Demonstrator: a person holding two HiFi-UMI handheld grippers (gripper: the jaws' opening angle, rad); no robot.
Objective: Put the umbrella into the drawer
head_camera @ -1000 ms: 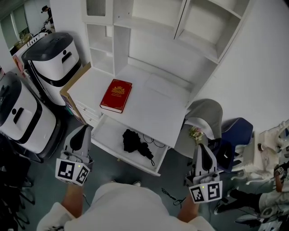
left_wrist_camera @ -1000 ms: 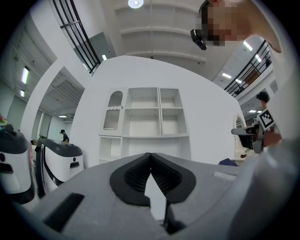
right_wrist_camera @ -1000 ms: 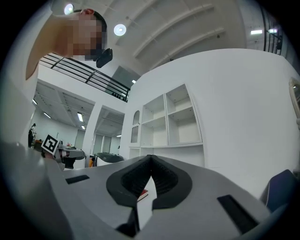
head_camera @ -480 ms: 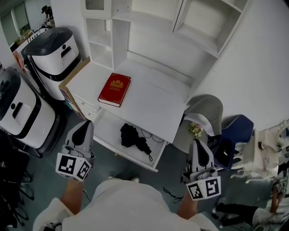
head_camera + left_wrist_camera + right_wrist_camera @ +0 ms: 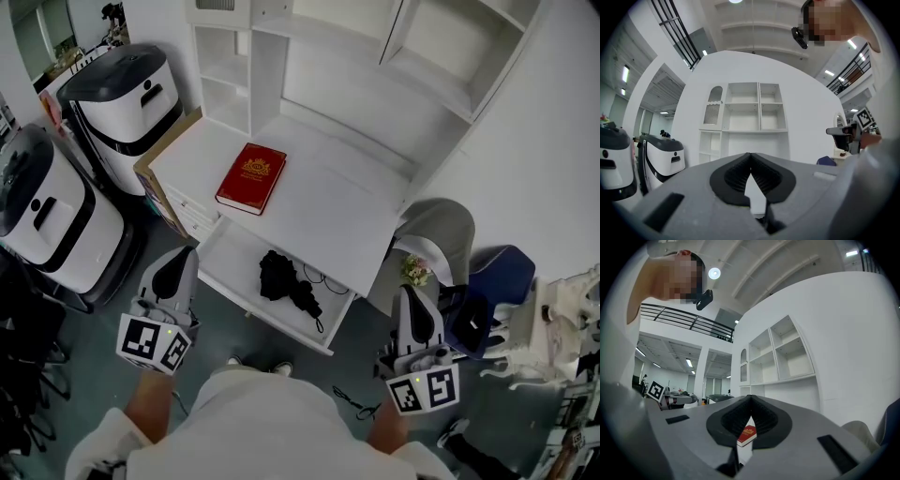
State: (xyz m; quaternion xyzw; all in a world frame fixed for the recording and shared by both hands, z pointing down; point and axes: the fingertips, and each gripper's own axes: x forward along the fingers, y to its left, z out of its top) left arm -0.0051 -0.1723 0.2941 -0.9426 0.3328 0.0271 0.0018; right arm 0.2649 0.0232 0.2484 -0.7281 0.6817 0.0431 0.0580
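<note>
Room: plain white wall (image 5: 525, 141) behind, grey-green floor (image 5: 361, 342) below. In both gripper views, a high ceiling with strip lights.
Tall white open-shelf unit (image 5: 328, 56) stands against the wall, compartments bare in the head view. It shows head-on in the left gripper view (image 5: 750, 112) and at an angle in the right one (image 5: 783, 352).
White worktop (image 5: 328, 202) runs out from the base of the shelf unit. Its surface is bare apart from one book.
Two bulky white machines with black tops sit on the floor left of the worktop, one near the shelf unit (image 5: 122, 103), one nearer the person (image 5: 47, 225).
Wide white drawer (image 5: 230, 267) under the worktop's front edge is pulled well out.
Grey rounded chair back (image 5: 436, 234) sits right of the drawer, dark blue seat (image 5: 497, 277) just beyond it.
Brown cardboard panel (image 5: 164, 150) leans on the worktop's left end.
Left gripper (image 5: 178, 258) hangs off the drawer's left front corner, jaws together, tips meeting, nothing in them (image 5: 750, 159).
Right gripper (image 5: 410, 298) hangs off the drawer's right side near the grey chair. Its jaws are together too and empty (image 5: 751, 401).
Red hardback book with gold crest (image 5: 251, 178) lies flat at the worktop's left half. It also shows well beyond the right gripper's jaws (image 5: 747, 435).
Black folded umbrella (image 5: 286, 286) lies inside the drawer, right of centre, with its thin strap loop trailing towards the right end. Neither gripper touches it.
Small bunch of pale flowers (image 5: 415, 272) is by the chair.
</note>
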